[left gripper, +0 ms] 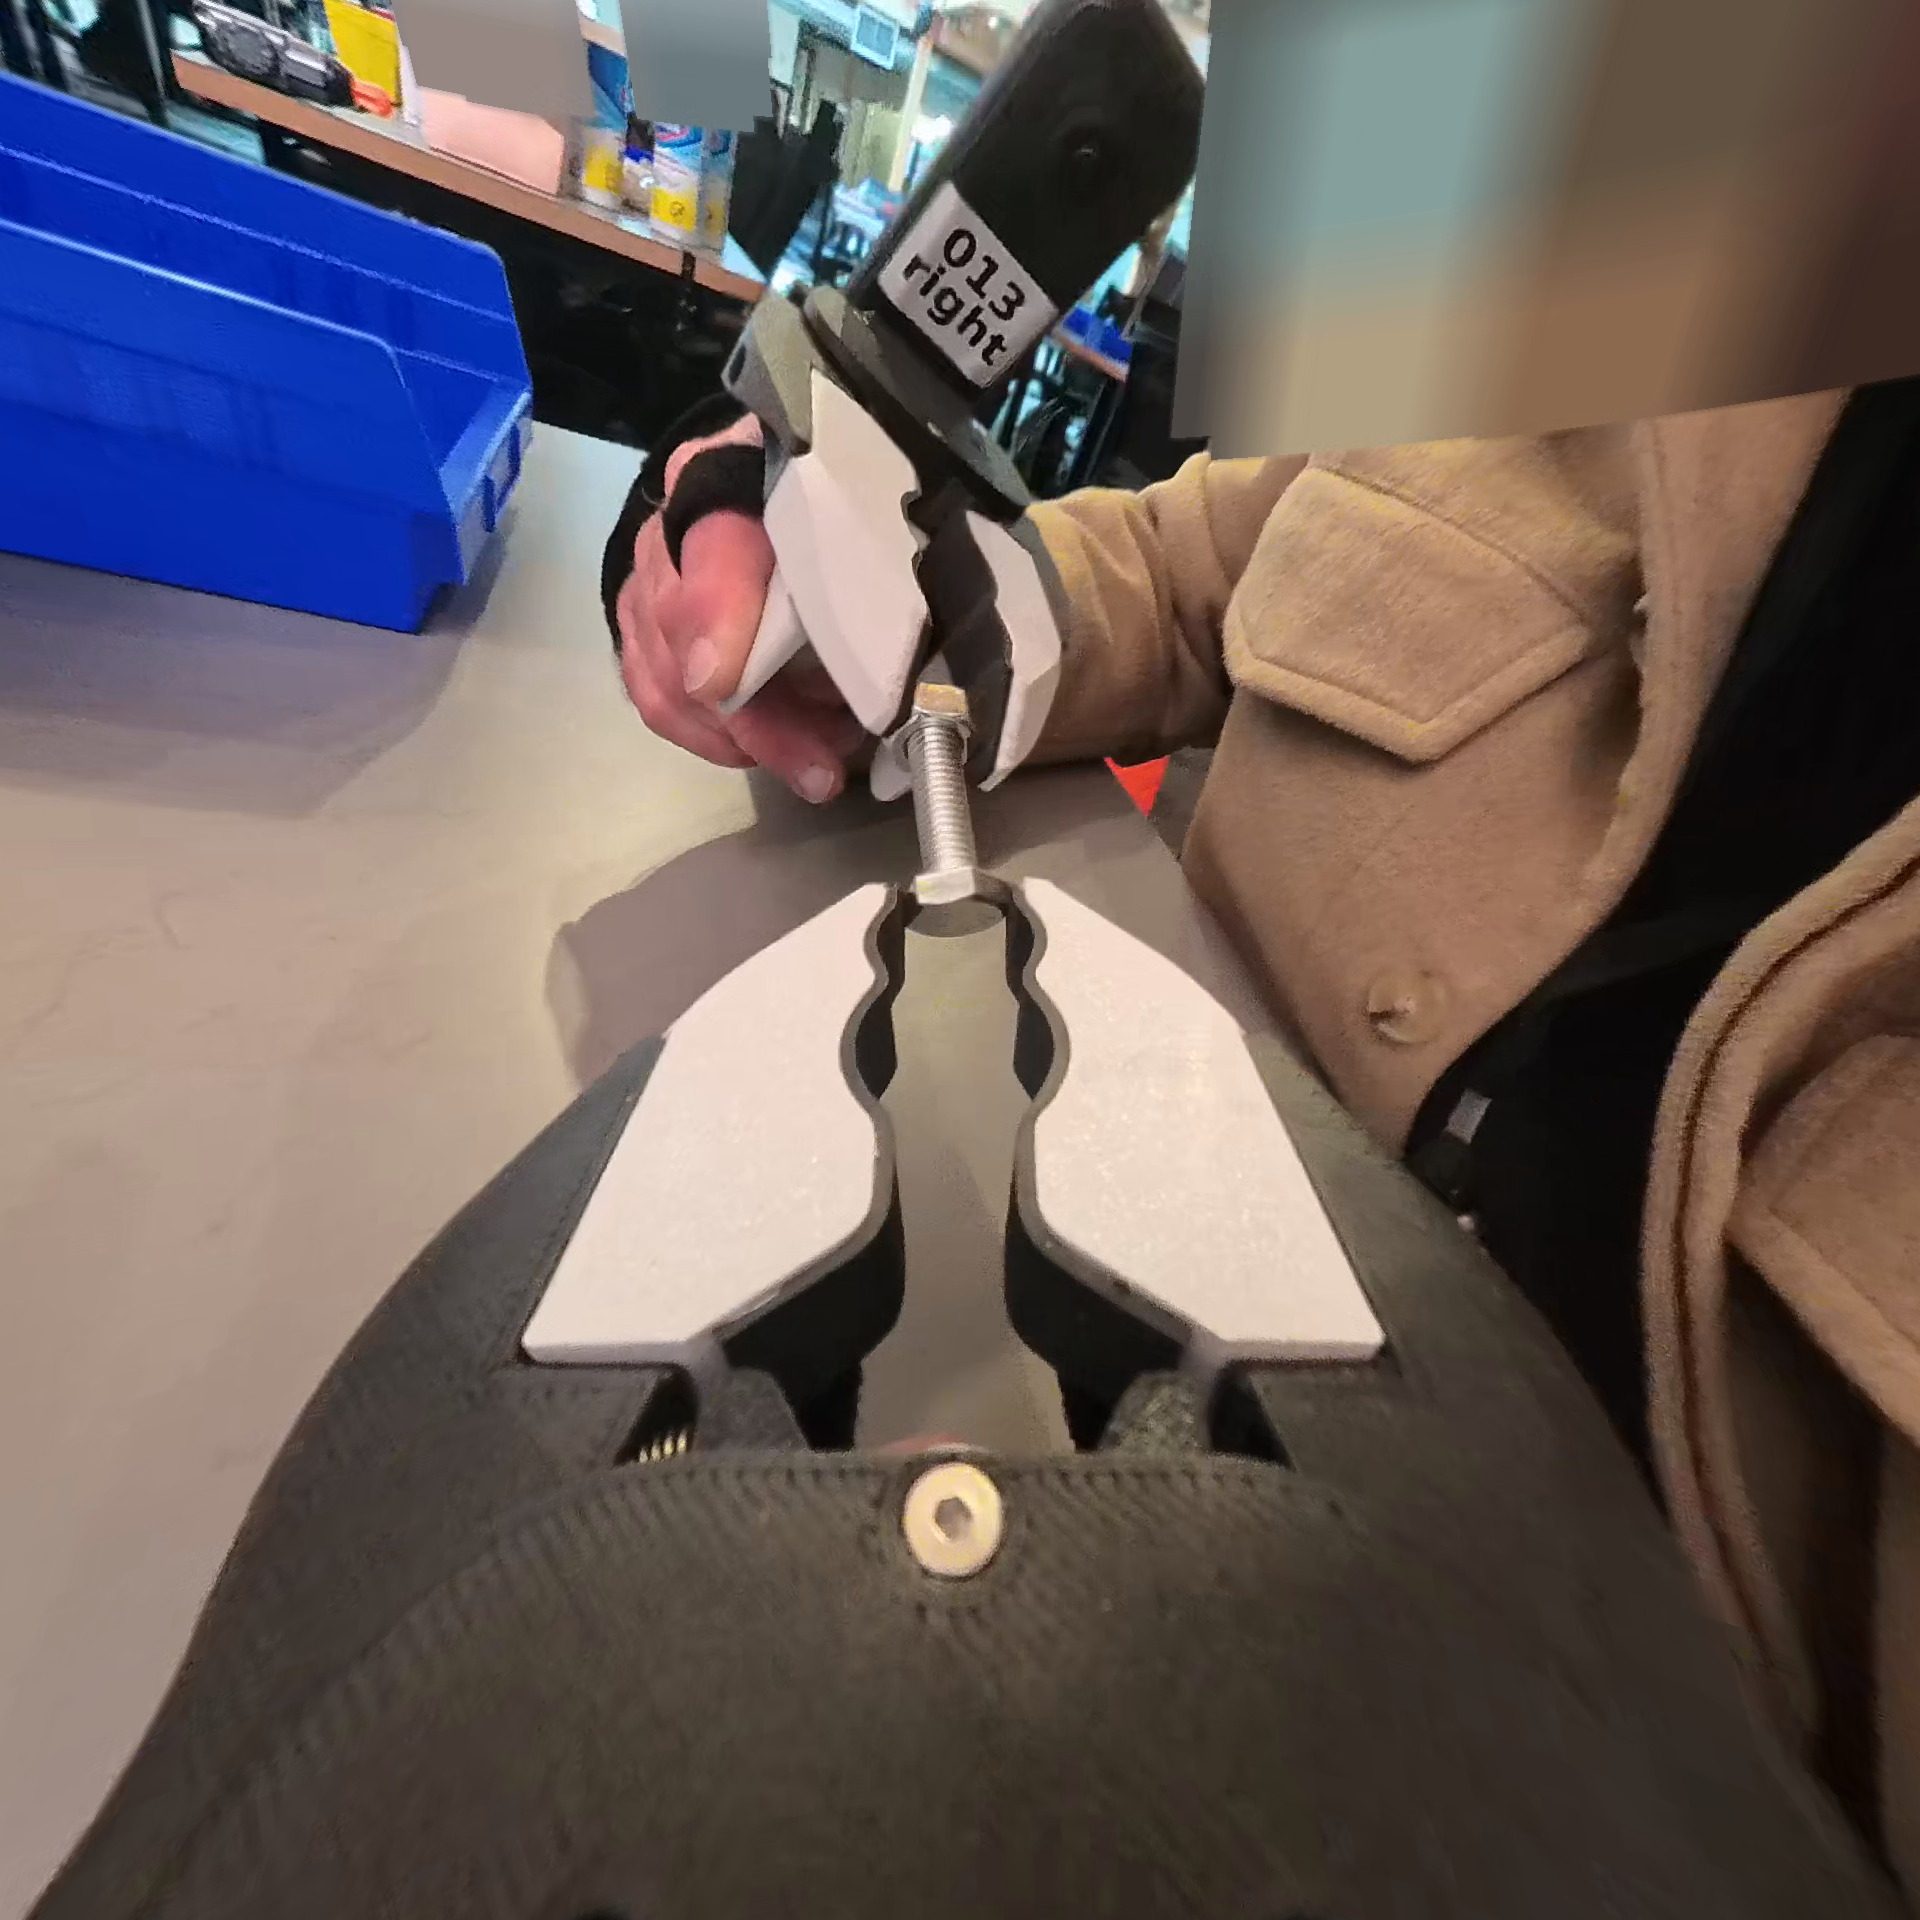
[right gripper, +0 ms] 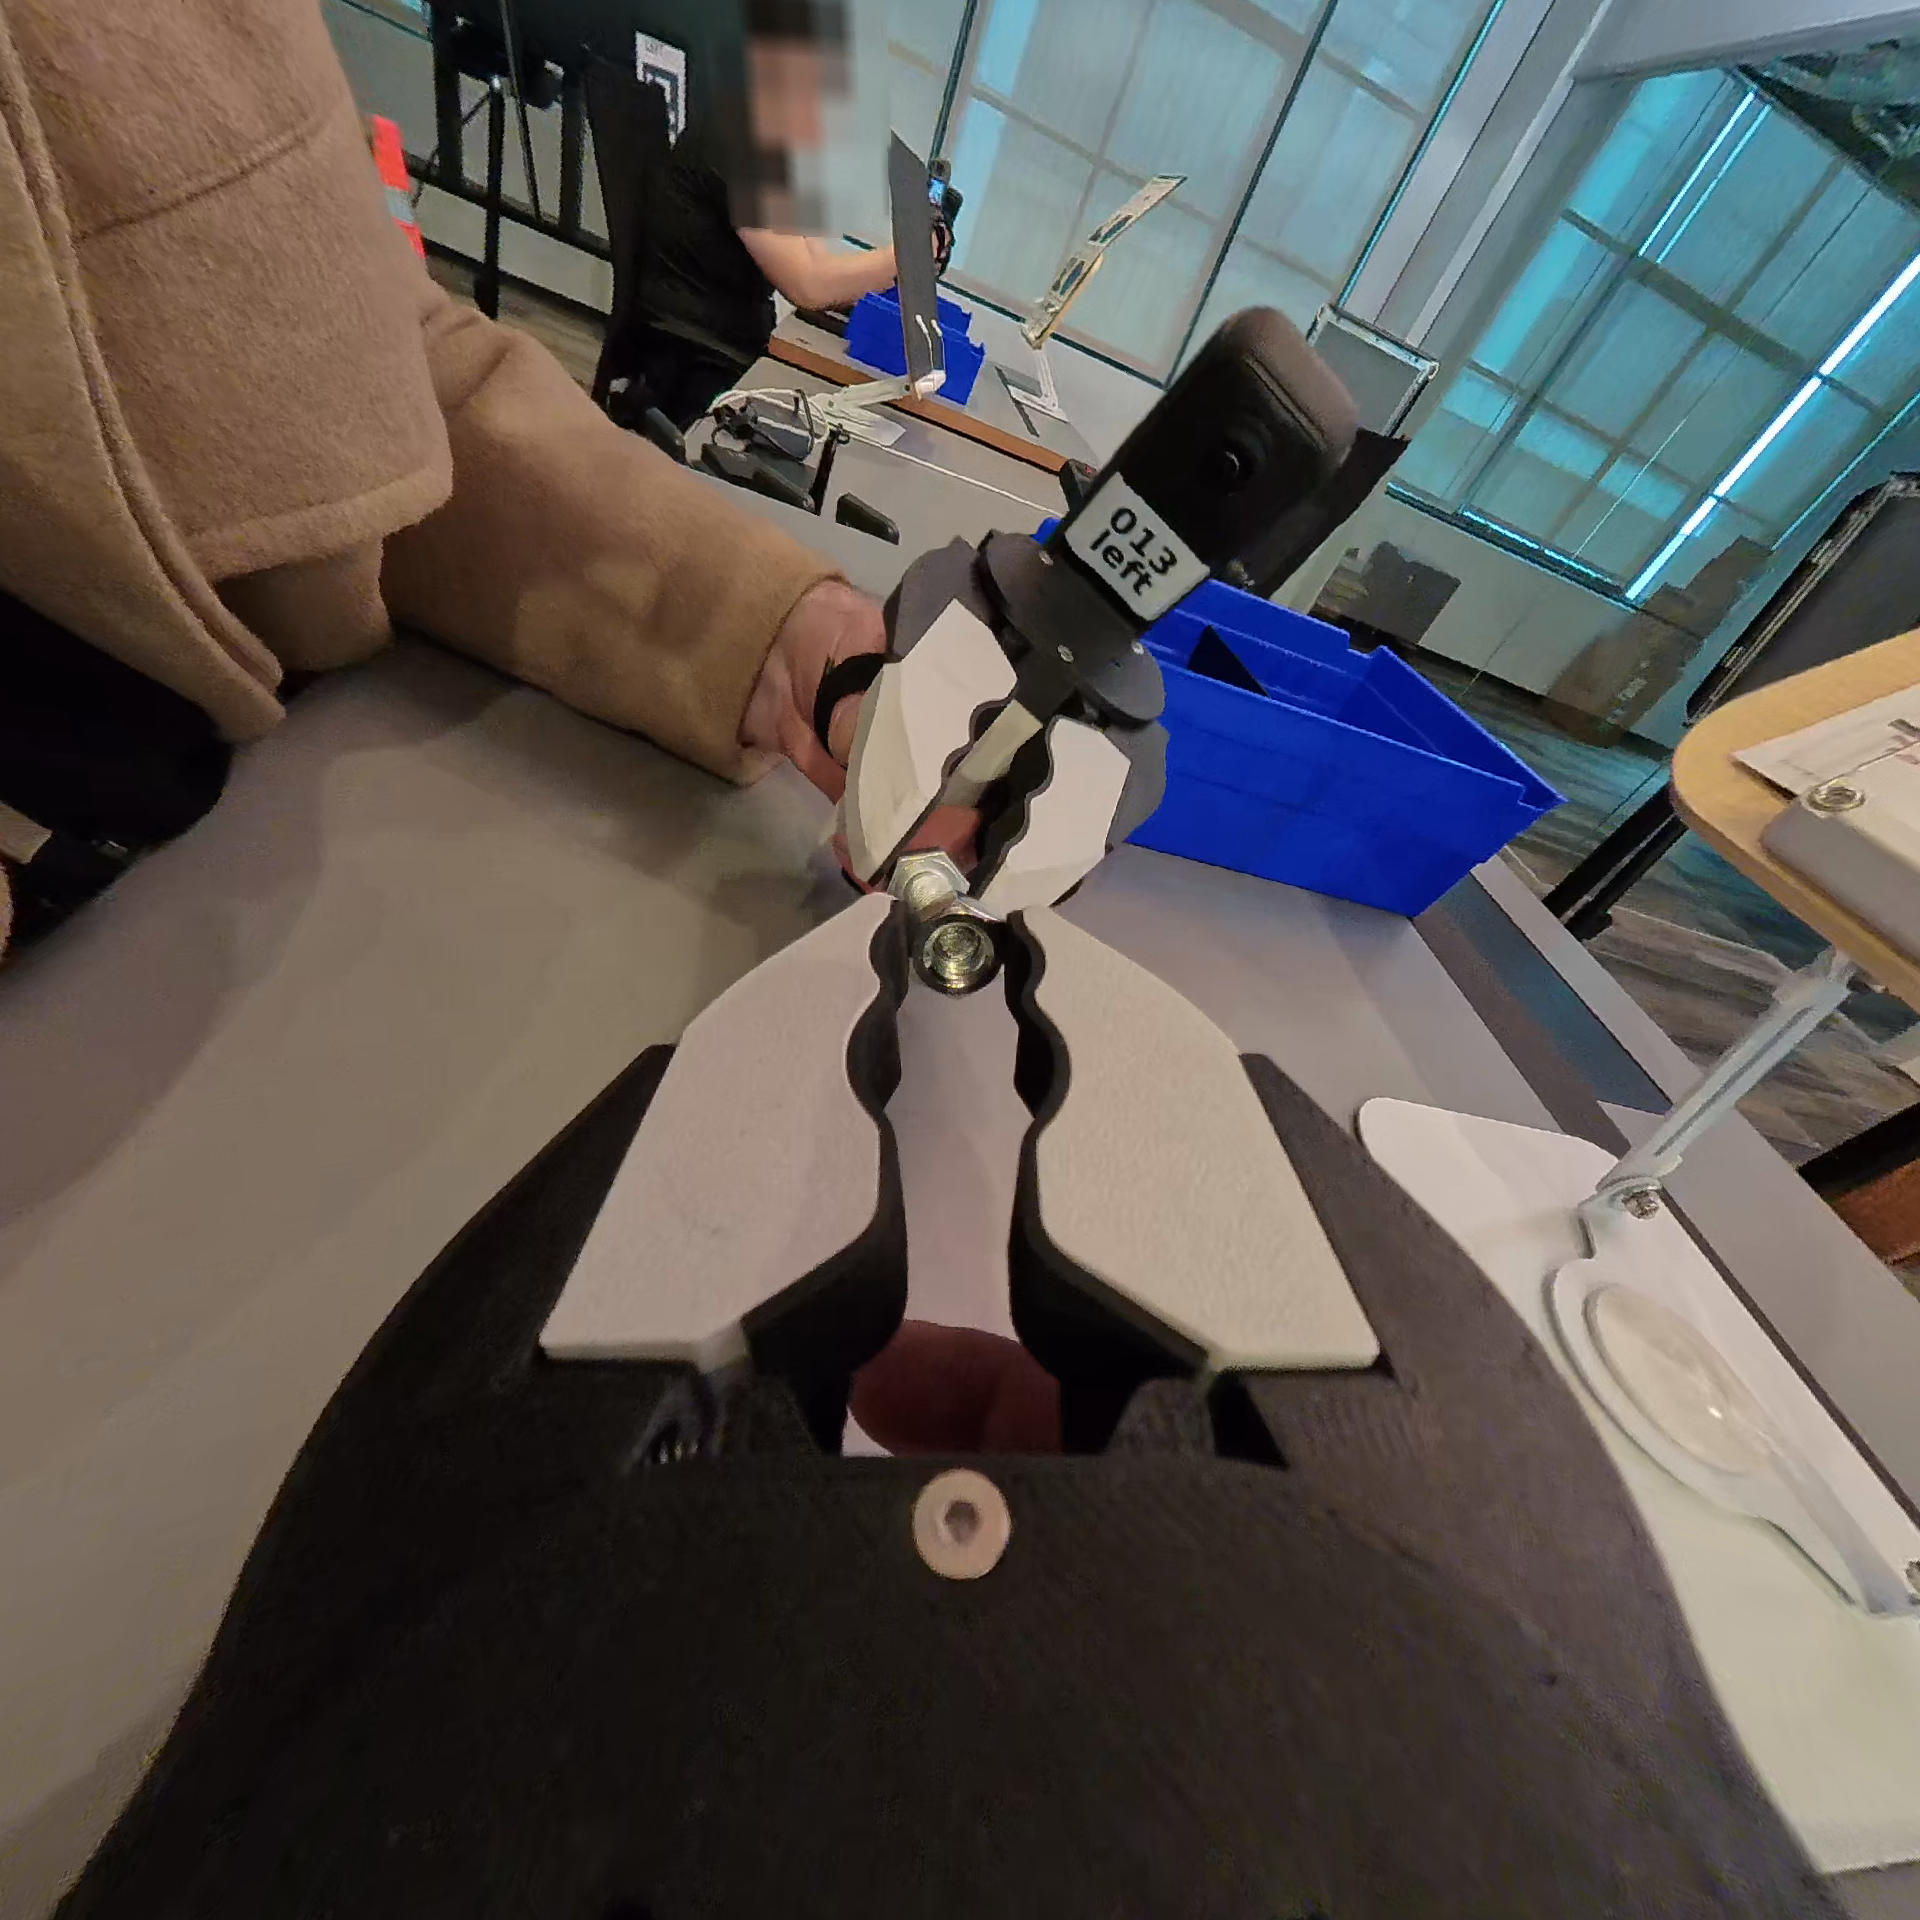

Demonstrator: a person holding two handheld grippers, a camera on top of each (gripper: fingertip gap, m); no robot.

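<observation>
One grey table (left gripper: 260, 1039) carries everything here. One blue bin (left gripper: 239, 416) stands on it, off to the side of the left gripper and well apart from the work; the right wrist view shows the same bin (right gripper: 1309, 790) behind the left gripper. One white stand with a round magnifying lens (right gripper: 1683, 1382) sits on the table just beside the right gripper's body. A person in a tan coat (left gripper: 1455, 779) sits at the table edge, one sleeve reaching to each tool. A second person sits at another table far behind, with a second blue bin there.

Two grippers meet over the table, both gripping one metal bolt (left gripper: 940, 790) held in the air between them. The left gripper (left gripper: 954, 914) points forward and nearly level, its two white fingers narrowed onto the hex piece at the bolt's near end. The right gripper (left gripper: 935, 764) comes in steeply from above, tilted, camera end high, its fingers pinching the bolt near the other hex end. The hand (left gripper: 717, 644) holding it wears a black strap, fingers curled around the grip.

From the right wrist view, the right gripper (right gripper: 951, 951) clamps the bolt (right gripper: 951, 956) seen end-on, and the left gripper (right gripper: 930, 878) pinches the far end, tilted, with its hand (right gripper: 821, 707) behind.
</observation>
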